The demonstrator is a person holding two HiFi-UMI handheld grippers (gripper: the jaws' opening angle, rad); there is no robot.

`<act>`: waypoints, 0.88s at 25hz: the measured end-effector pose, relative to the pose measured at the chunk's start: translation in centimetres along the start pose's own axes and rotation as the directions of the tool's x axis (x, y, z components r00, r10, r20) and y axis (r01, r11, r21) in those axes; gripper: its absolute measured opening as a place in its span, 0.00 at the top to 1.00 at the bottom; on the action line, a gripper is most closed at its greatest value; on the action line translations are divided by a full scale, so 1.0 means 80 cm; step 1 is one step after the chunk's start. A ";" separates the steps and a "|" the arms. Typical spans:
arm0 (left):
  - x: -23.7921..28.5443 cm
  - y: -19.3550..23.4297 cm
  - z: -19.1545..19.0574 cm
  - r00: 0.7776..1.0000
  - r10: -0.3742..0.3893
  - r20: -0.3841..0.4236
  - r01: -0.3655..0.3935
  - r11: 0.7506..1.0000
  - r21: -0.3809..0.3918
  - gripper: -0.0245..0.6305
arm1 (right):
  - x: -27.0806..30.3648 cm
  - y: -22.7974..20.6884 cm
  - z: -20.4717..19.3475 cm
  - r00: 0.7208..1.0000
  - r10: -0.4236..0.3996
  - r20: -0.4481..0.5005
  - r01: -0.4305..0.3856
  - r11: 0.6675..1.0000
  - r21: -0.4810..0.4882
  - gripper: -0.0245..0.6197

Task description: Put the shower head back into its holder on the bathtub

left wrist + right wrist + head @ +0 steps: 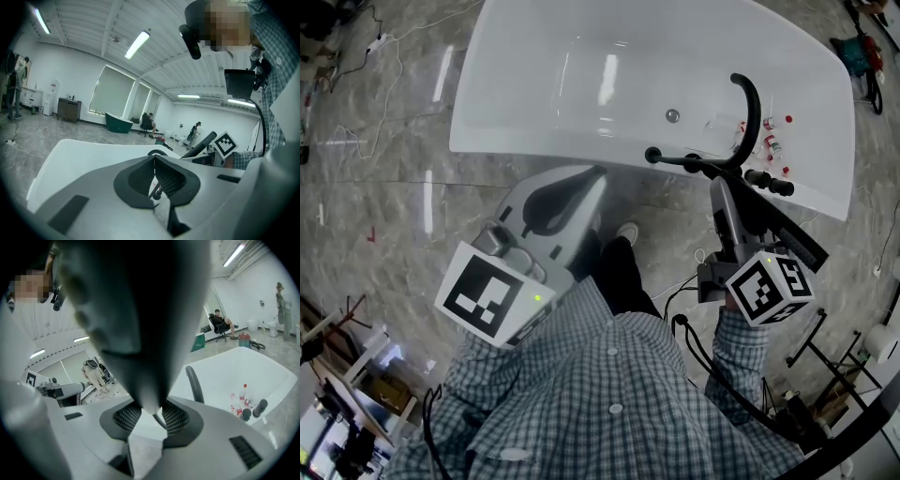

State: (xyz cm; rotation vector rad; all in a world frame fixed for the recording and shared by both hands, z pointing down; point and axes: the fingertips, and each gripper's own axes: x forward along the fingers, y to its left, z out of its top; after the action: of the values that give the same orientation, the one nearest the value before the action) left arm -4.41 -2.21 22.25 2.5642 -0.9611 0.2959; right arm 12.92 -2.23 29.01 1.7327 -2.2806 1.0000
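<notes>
The black shower head [680, 161] lies level as a long bar over the near rim of the white bathtub [516, 141]. My right gripper [719, 183] is shut on its handle just below the black curved faucet spout [753, 98]. In the right gripper view the shower head [136, 319] fills the middle as a big dark shape that tapers down between the pads of the right gripper [151, 414]. My left gripper [595, 178] hovers at the tub's near rim, to the left of the shower head, with its pads together on nothing; the left gripper [154, 161] shows the same from its own camera. I cannot make out the holder.
Small red-and-white bottles [773, 141] stand on the tub's right corner beside the faucet; the same bottles [241, 401] show in the right gripper view. A drain [672, 115] sits in the tub floor. Cables and stands [825, 366] crowd the floor at right. People stand far off in the room.
</notes>
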 end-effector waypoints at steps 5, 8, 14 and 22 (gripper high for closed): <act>0.008 0.001 -0.009 1.000 -0.007 -0.008 0.007 1.000 -0.009 0.95 | 0.009 -0.008 -0.009 1.000 -0.005 -0.013 0.005 1.000 0.002 0.75; 0.013 0.002 -0.012 1.000 -0.022 -0.001 0.022 1.000 -0.011 0.95 | 0.014 -0.012 -0.014 1.000 -0.009 -0.021 0.009 1.000 0.007 0.75; 0.022 0.007 -0.020 0.999 -0.033 -0.002 0.033 0.999 -0.022 0.95 | 0.027 -0.018 -0.027 0.999 -0.014 -0.036 0.014 1.000 0.013 0.75; 0.025 0.011 -0.031 0.999 -0.036 -0.006 0.036 0.999 -0.034 0.95 | 0.040 -0.022 -0.040 0.999 -0.015 -0.046 0.016 1.000 0.021 0.75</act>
State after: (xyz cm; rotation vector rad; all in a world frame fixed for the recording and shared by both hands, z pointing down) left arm -3.68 -2.94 25.36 2.5448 -0.9088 0.2755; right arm 12.47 -3.32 33.76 1.7144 -2.2335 1.0536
